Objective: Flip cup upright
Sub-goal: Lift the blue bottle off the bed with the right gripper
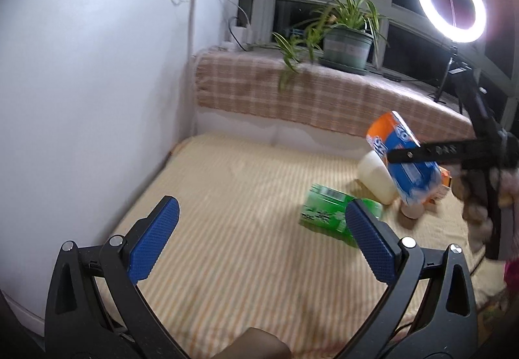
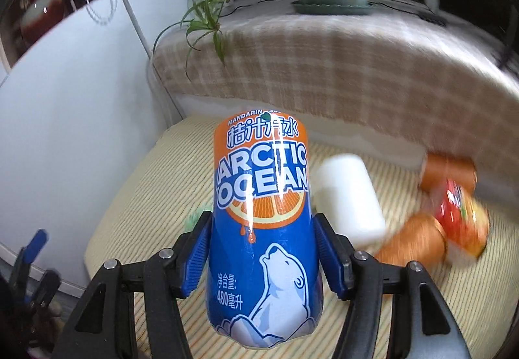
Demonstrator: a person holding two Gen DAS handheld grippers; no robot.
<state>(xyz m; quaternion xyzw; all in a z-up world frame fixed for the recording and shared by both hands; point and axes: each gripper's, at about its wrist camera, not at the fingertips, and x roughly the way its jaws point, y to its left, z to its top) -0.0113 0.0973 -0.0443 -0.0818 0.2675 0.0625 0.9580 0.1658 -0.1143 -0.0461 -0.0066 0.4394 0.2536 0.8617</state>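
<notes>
My right gripper (image 2: pixel 261 257) is shut on a blue and orange "Arctic Ocean" cup (image 2: pixel 261 219) and holds it in the air above the striped mat (image 2: pixel 155 184). In the left wrist view the cup (image 1: pixel 402 158) hangs tilted at the right, with the right gripper (image 1: pixel 421 155) clamped across it. My left gripper (image 1: pixel 259 229) is open and empty, low over the mat (image 1: pixel 227 197) near the front. A white cup (image 2: pixel 350 200) lies on its side behind the held cup; it also shows in the left wrist view (image 1: pixel 378 177).
A green box (image 1: pixel 331 213) lies on the mat. Orange cups (image 2: pixel 412 239) and a red packet (image 2: pixel 460 222) lie at the right. A white wall (image 1: pixel 81 99) bounds the left. A checked cloth ledge (image 1: pixel 324 93) carries a potted plant (image 1: pixel 347 47). A ring light (image 1: pixel 451 4) stands at the right.
</notes>
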